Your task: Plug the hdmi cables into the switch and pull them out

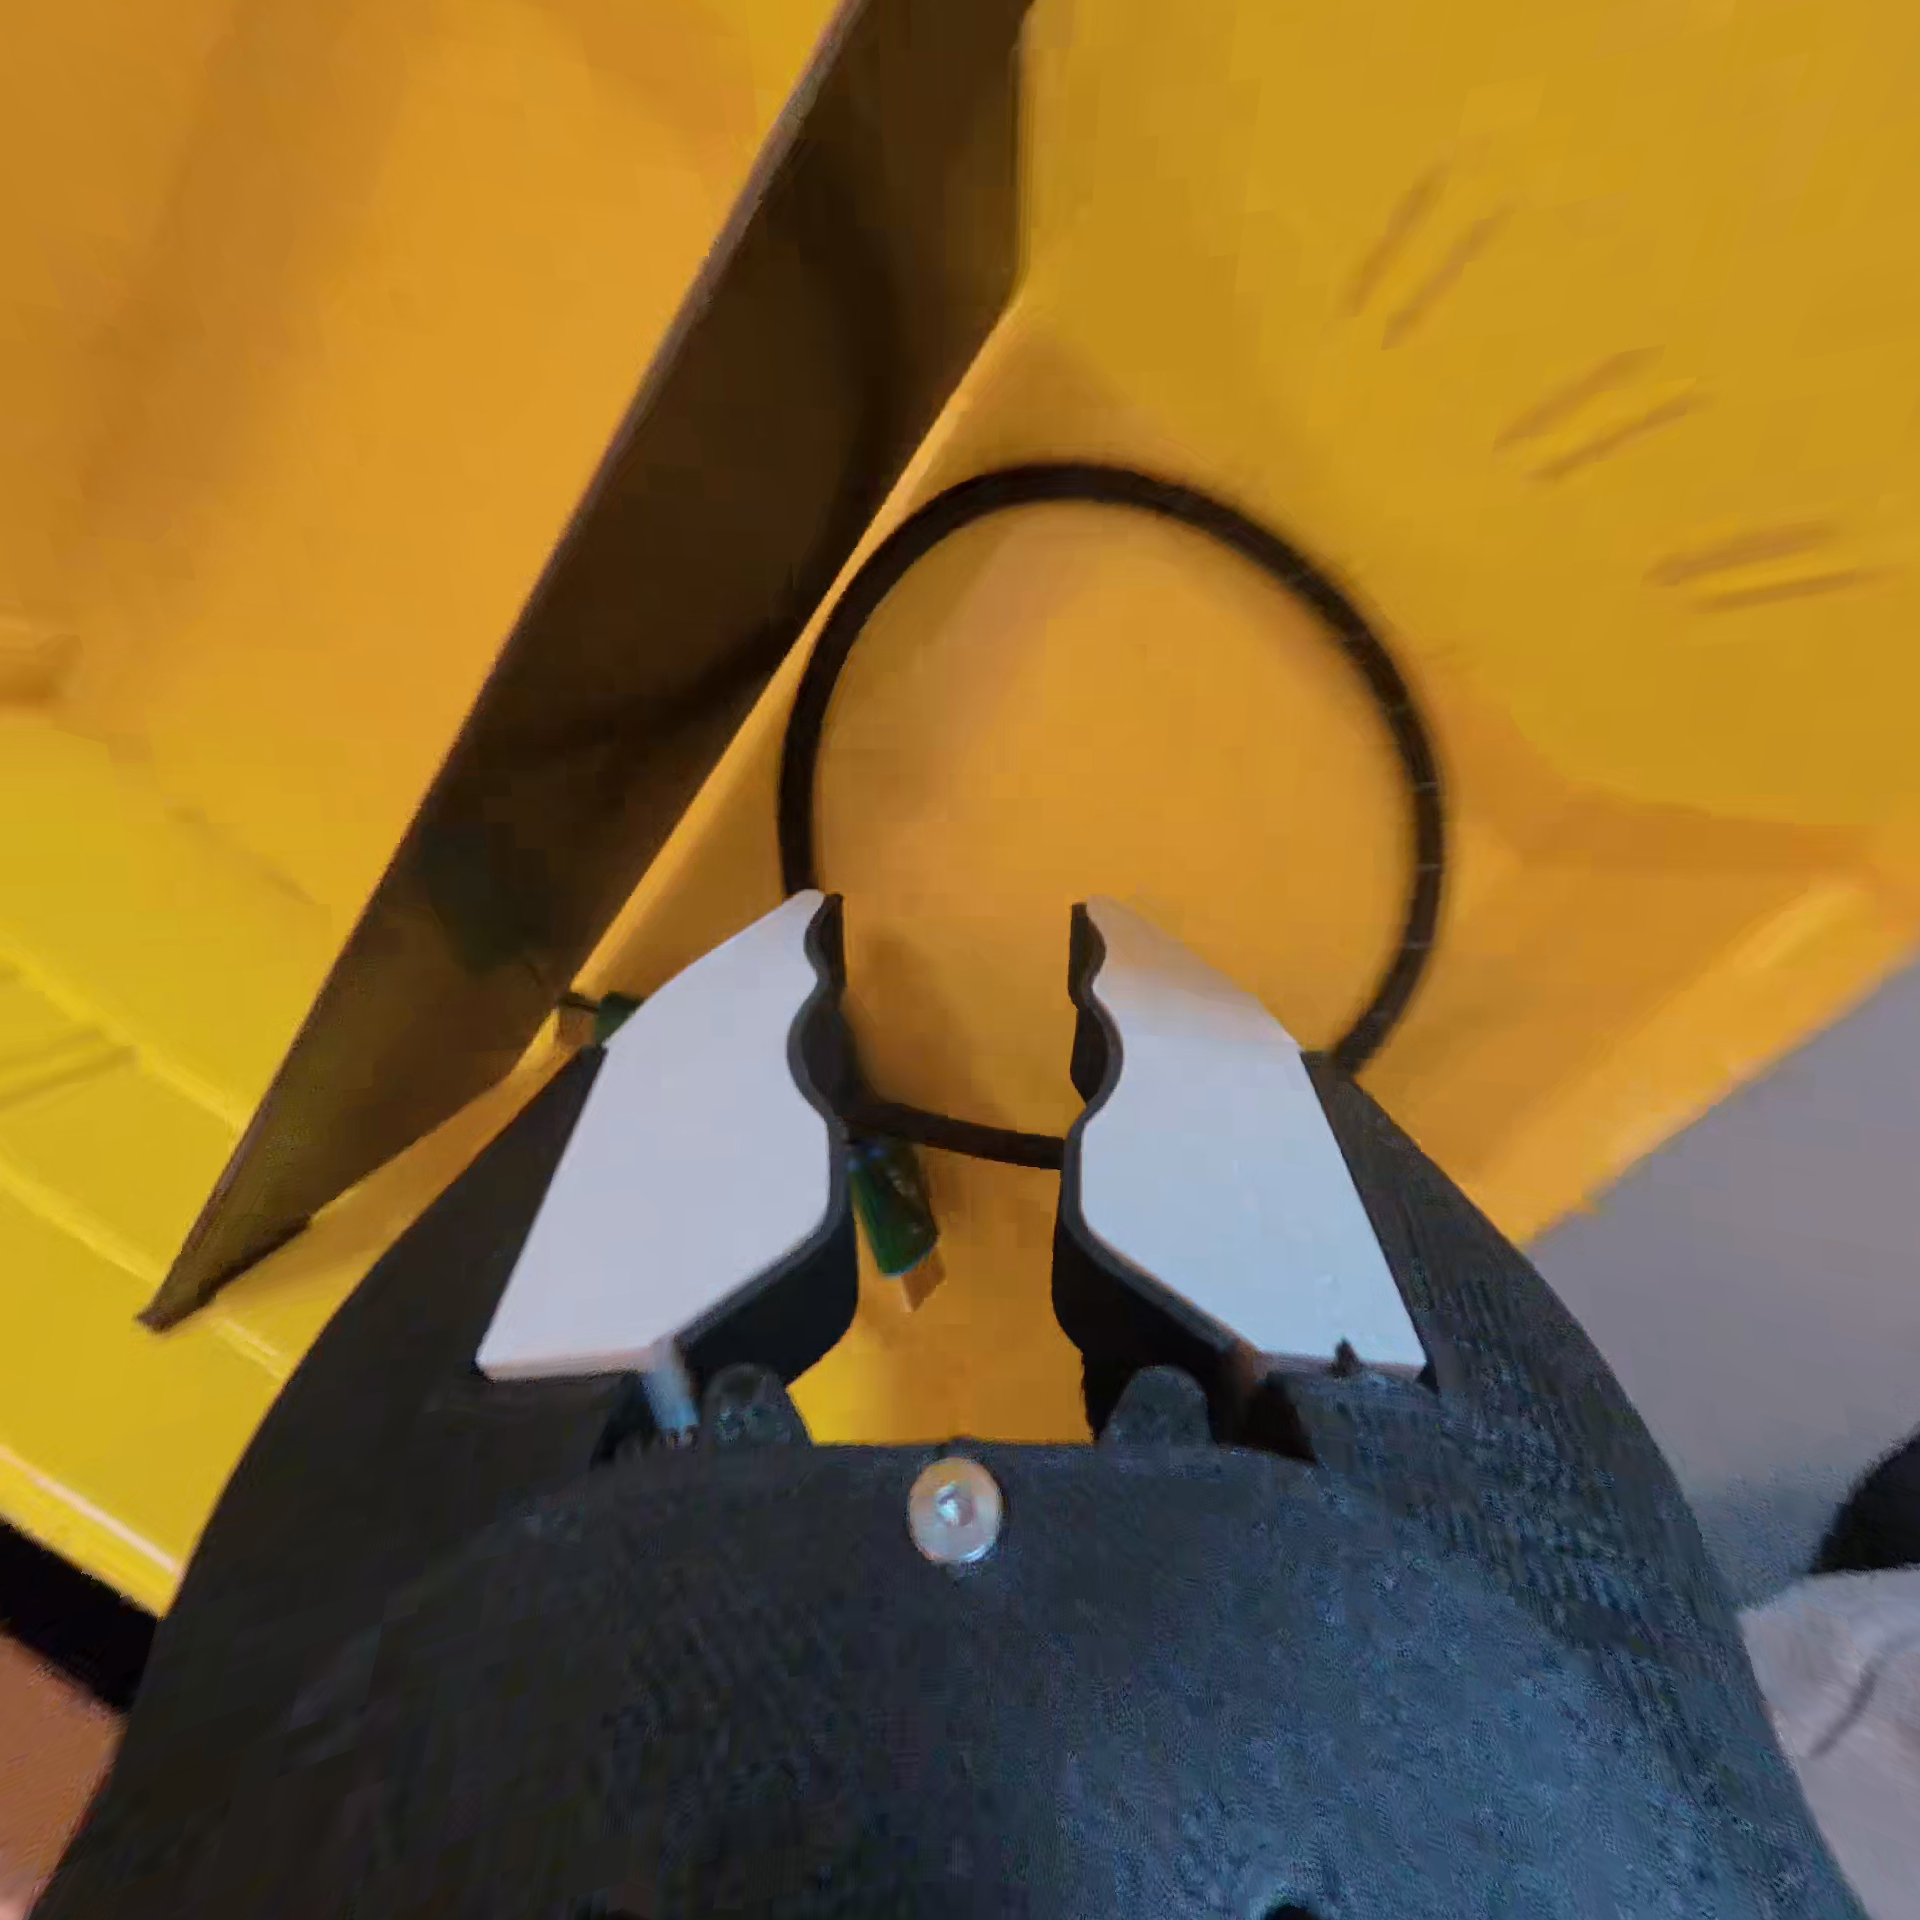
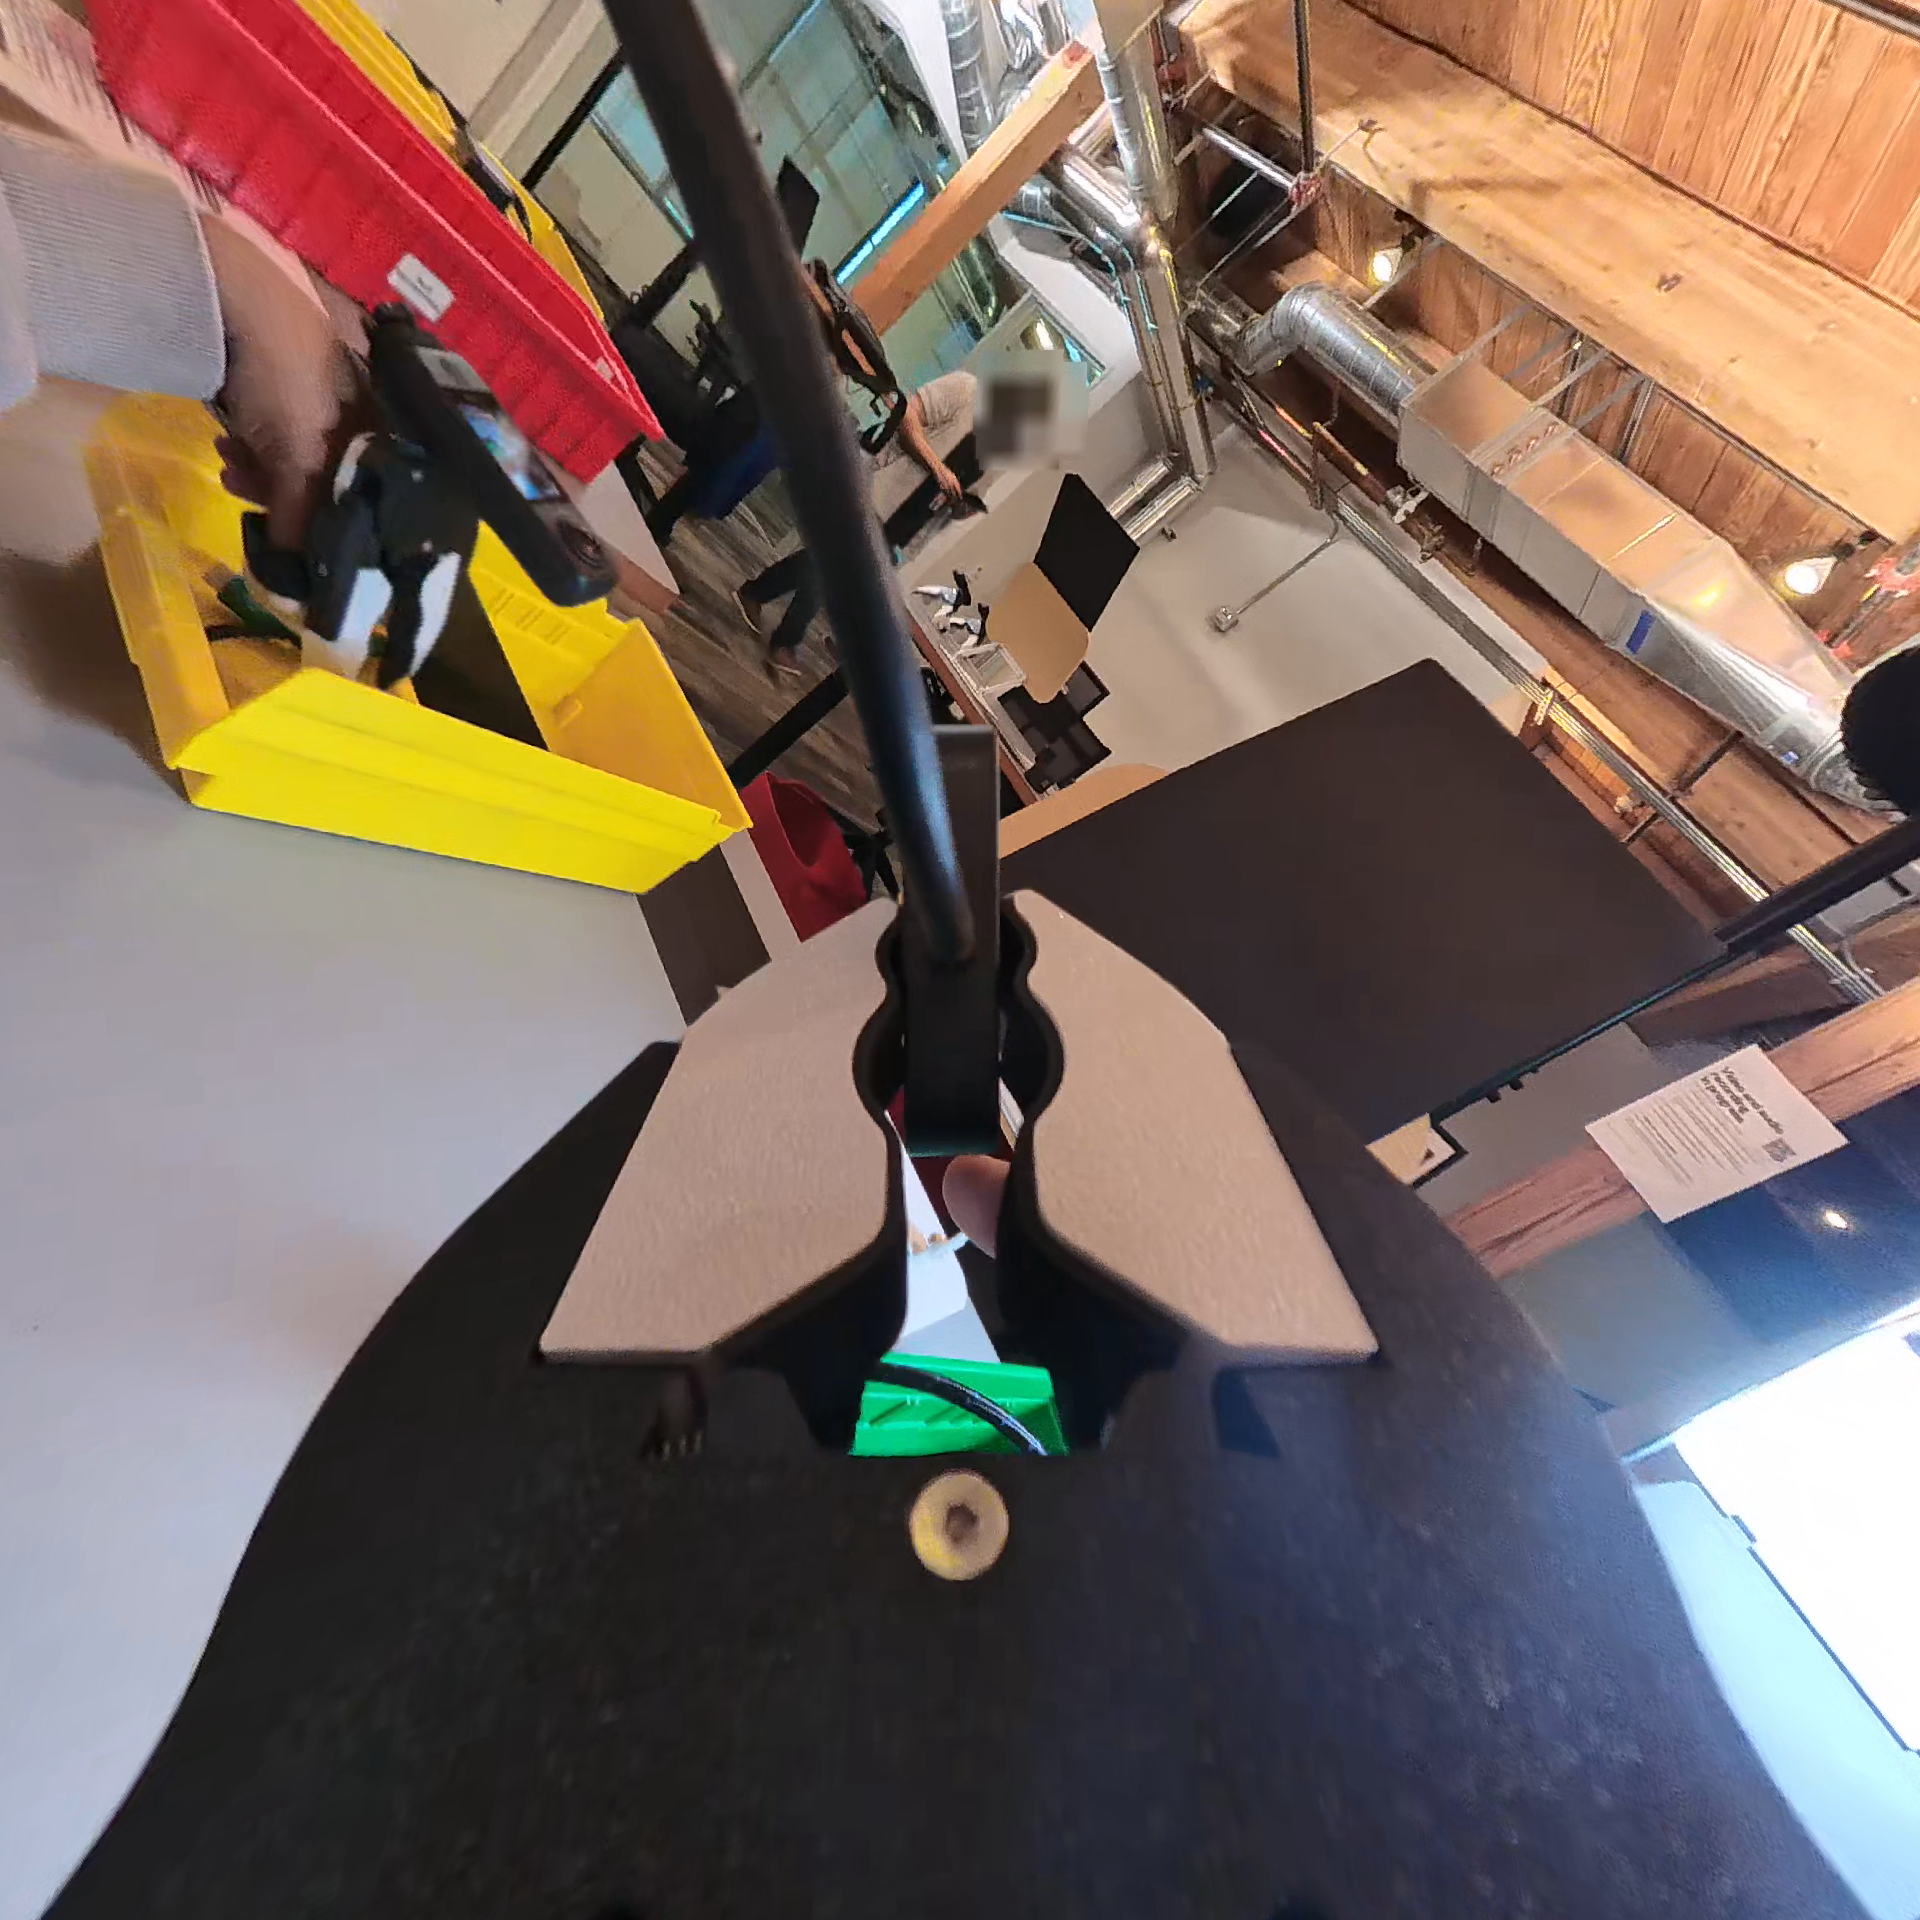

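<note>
In the left wrist view, the left gripper (image 1: 948, 935) hangs over the floor of a yellow bin (image 1: 1351, 312), its two white-faced fingers spread apart with nothing pinched between them. A thin black cable (image 1: 1039, 483) curls in a loop on the bin floor ahead of the fingertips, and its green plug with a gold tip (image 1: 896, 1216) lies in the gap between the fingers, close against the inner edge of the finger on the left of the picture. A dark brown divider panel (image 1: 644, 644) stands slanted across the bin just beside that finger. The likely trouble here is that the plug sits off-centre, so closing could pinch only its edge or catch the thin cable instead, and the finger could knock the divider. In the right wrist view, the right gripper (image 2: 951, 935) is pressed together on a flat black connector body (image 2: 948, 1039), held deep between the fingers, with its black cord (image 2: 769, 416) rising away past the fingertips toward the top of the picture. The other gripper (image 2: 390, 592) shows far off at the left, down inside the yellow bin, which rests on a pale table (image 2: 260, 1039). The switch cannot be identified in either view. A risk is that the taut cord twists the connector in the grip, spoiling its alignment for plugging in.
</note>
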Demonstrator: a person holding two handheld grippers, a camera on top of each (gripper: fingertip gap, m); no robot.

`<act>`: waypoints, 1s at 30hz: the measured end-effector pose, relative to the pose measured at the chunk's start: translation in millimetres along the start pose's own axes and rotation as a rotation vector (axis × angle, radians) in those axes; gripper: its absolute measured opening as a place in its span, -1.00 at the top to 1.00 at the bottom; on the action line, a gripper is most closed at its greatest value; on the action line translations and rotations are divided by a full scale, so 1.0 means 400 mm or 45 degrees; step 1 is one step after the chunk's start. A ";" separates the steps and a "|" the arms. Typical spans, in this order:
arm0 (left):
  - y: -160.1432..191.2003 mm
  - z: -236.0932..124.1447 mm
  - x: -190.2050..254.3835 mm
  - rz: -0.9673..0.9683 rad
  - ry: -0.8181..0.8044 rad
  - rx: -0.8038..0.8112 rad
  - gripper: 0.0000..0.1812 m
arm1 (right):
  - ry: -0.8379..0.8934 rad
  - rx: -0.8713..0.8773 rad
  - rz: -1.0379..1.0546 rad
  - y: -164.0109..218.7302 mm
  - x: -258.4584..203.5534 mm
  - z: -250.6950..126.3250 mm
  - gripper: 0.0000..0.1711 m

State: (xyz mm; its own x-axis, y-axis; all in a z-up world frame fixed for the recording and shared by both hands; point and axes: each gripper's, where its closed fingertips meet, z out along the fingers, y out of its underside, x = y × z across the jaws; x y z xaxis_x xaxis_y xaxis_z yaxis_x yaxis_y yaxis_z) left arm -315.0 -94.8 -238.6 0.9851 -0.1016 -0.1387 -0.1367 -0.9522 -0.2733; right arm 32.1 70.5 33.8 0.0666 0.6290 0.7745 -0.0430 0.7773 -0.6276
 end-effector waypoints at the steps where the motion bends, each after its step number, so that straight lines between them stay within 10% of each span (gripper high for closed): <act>1: 0.009 0.005 -0.021 -0.017 -0.052 -0.025 0.54 | 0.001 -0.014 -0.016 0.005 -0.001 0.002 0.84; 20: -0.020 0.041 -0.073 -0.109 -0.118 0.040 0.92 | -0.014 -0.046 0.009 0.027 0.001 0.004 0.84; 30: -0.218 -0.429 0.034 0.061 -0.122 1.006 0.93 | 0.072 0.008 0.136 0.036 0.075 -0.042 0.83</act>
State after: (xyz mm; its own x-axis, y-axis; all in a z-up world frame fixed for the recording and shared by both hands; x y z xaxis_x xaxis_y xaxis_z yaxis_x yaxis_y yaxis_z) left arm -271.8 -62.6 -53.1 0.9678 -0.0779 -0.2393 -0.2479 -0.4573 -0.8540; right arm 50.1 100.4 46.7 0.1176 0.7072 0.6972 -0.0595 0.7058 -0.7059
